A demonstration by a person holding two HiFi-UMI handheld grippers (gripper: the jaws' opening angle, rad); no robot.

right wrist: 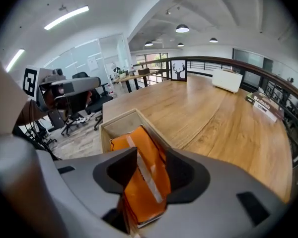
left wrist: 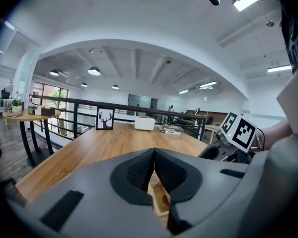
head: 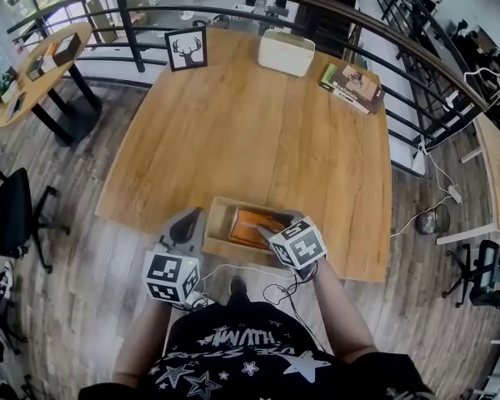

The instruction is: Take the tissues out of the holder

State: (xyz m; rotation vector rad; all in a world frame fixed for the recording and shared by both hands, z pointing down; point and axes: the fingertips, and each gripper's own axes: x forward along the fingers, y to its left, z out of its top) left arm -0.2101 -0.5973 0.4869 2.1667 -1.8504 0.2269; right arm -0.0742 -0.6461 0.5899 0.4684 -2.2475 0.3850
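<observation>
A shallow wooden holder sits at the near edge of the wooden table, with an orange tissue pack lying inside it. My right gripper points down into the holder's right end. In the right gripper view its jaws stand wide apart on either side of the orange pack, within the holder's rim. My left gripper hovers just left of the holder. Its pads meet with nothing between them, and a corner of the holder shows below.
At the table's far end stand a framed deer picture, a white box and a stack of books. A dark railing curves behind the table. A round side table and office chairs are to the left.
</observation>
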